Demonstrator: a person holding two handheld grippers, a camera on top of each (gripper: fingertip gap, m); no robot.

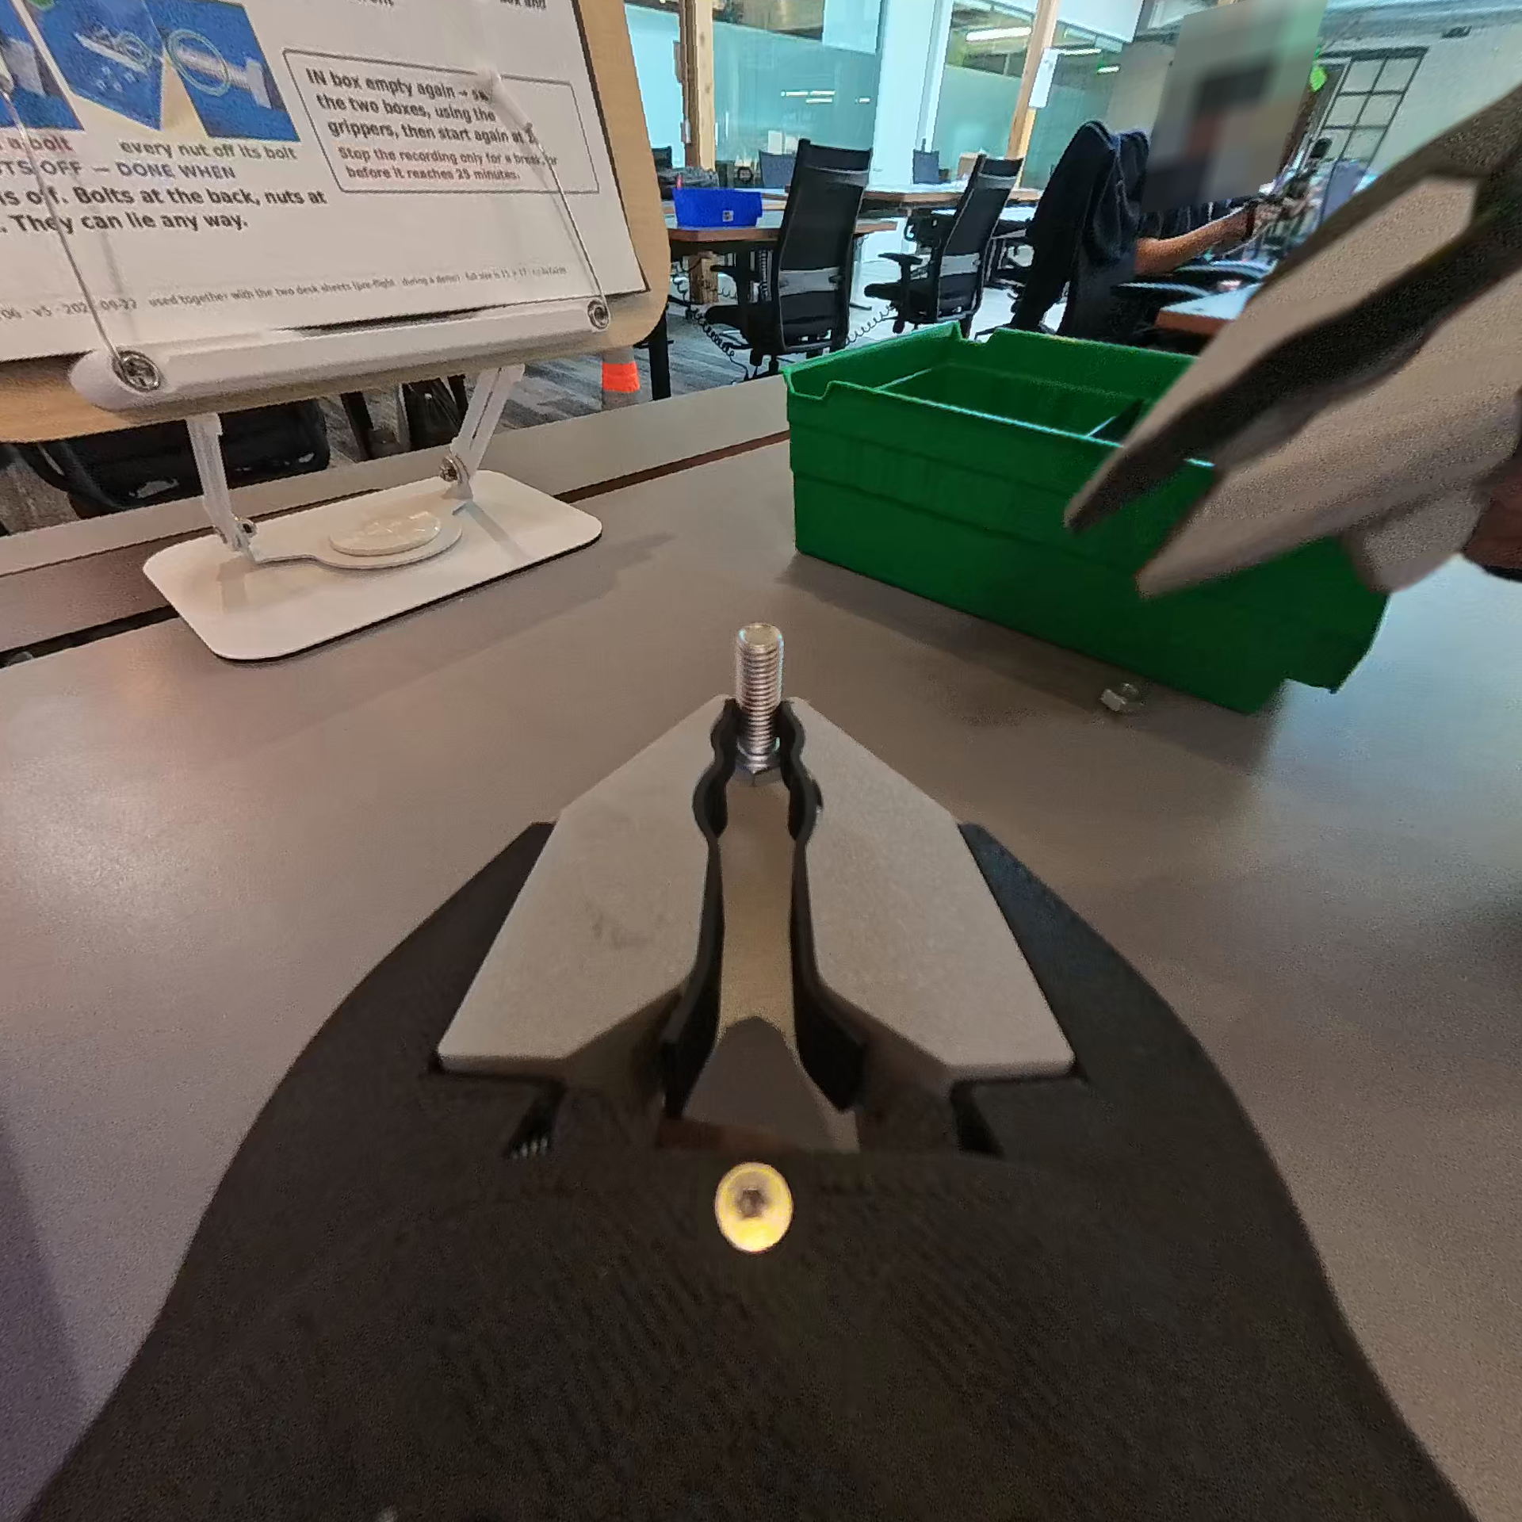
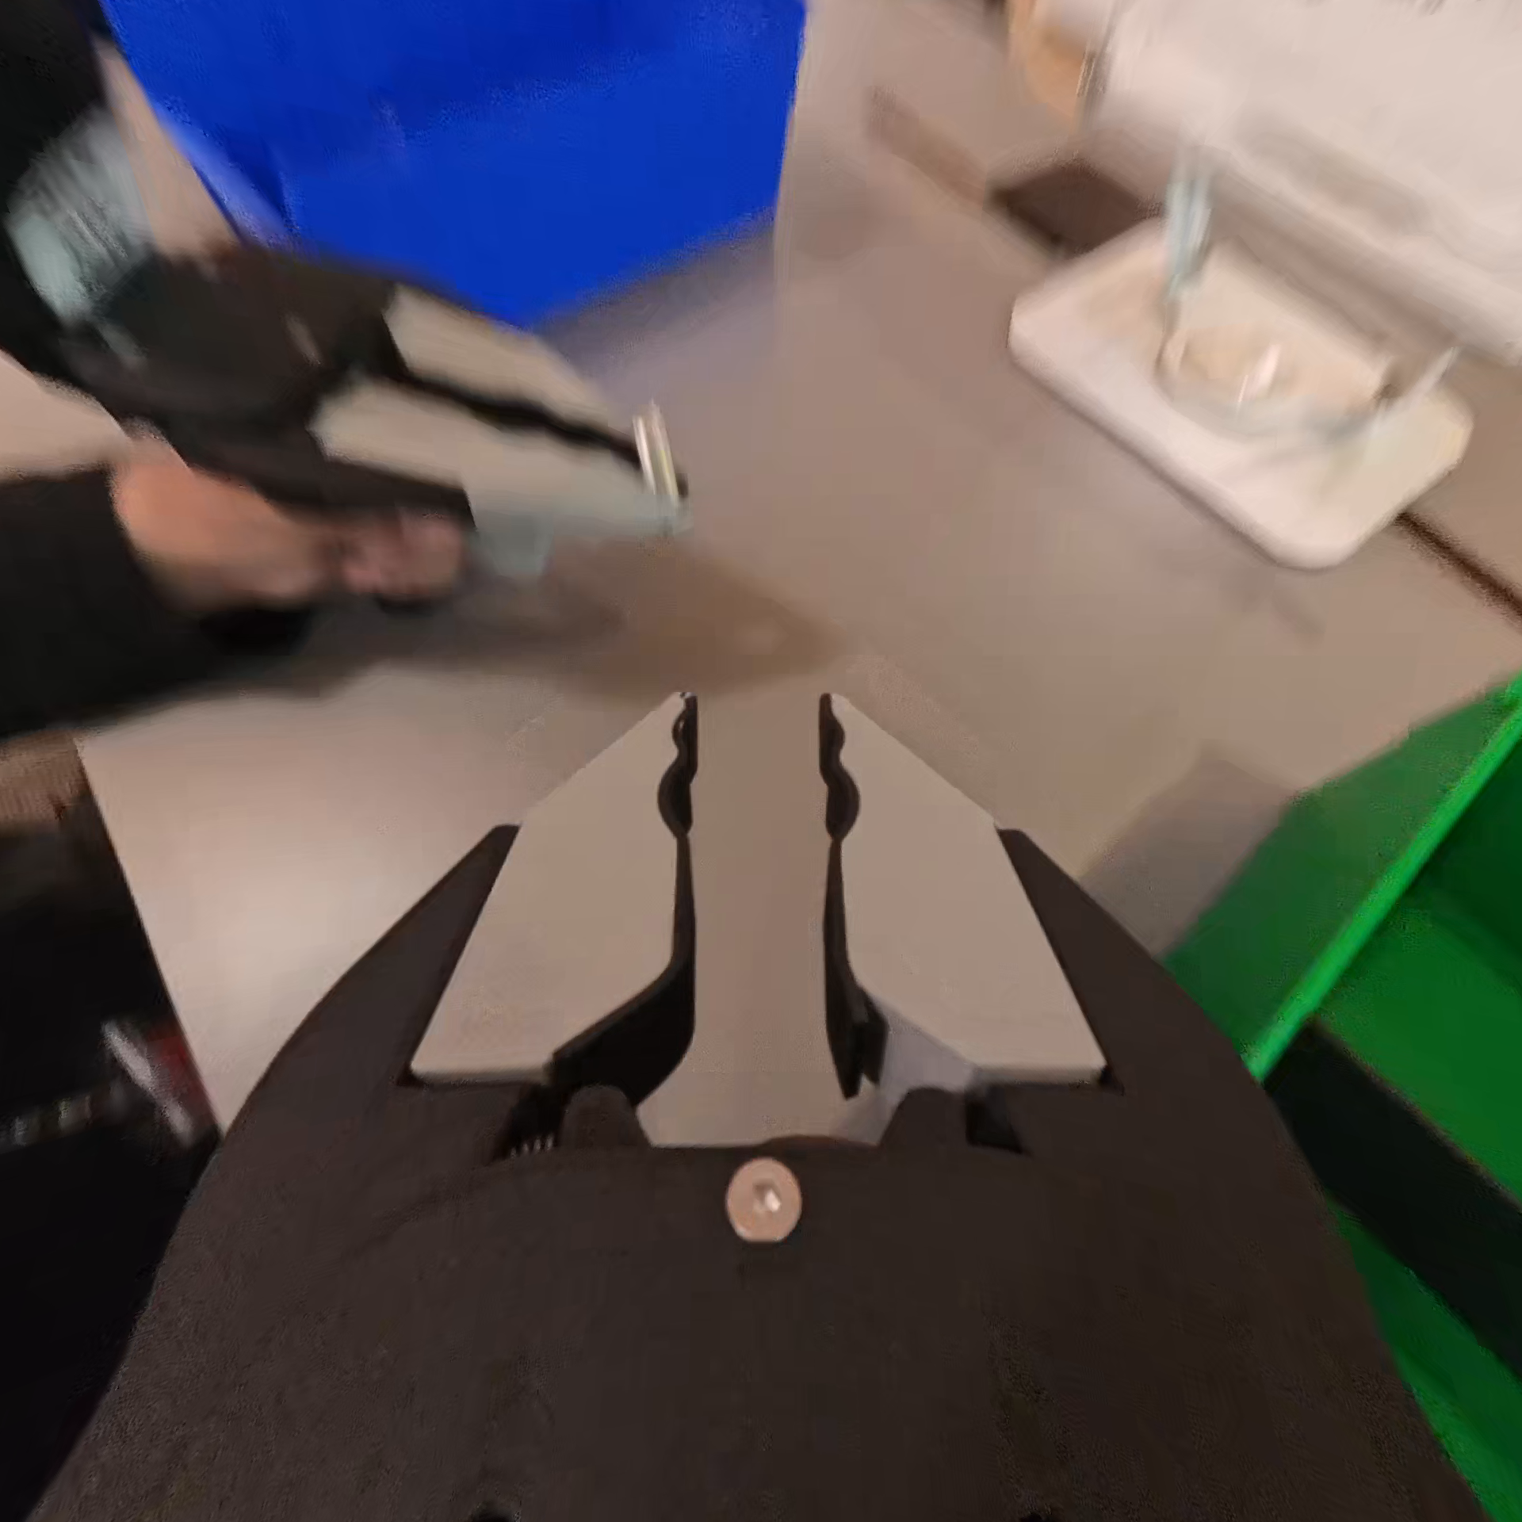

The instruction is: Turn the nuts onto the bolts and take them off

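My left gripper [image 1: 758, 725] is shut on a silver bolt [image 1: 759, 671], gripped near its hex head, and the threaded shaft stands upright above the fingertips. No nut is on the shaft. A small silver nut [image 1: 1122, 698] lies on the table by the front corner of the green bin [image 1: 1029, 527]. My right gripper [image 2: 758, 708] is open and empty over the table; the right wrist view is blurred. The right gripper also shows in the left wrist view [image 1: 1108, 539], up at the right over the green bin. The left gripper with the bolt [image 2: 659, 449] shows in the right wrist view at the left.
A white document stand [image 1: 371, 560] with an instruction sheet stands at the back left of the grey table [image 1: 412, 824]. A blue bin [image 2: 461, 140] is behind the left gripper. The green bin [image 2: 1400, 947] is at the right. A person sits at desks far behind.
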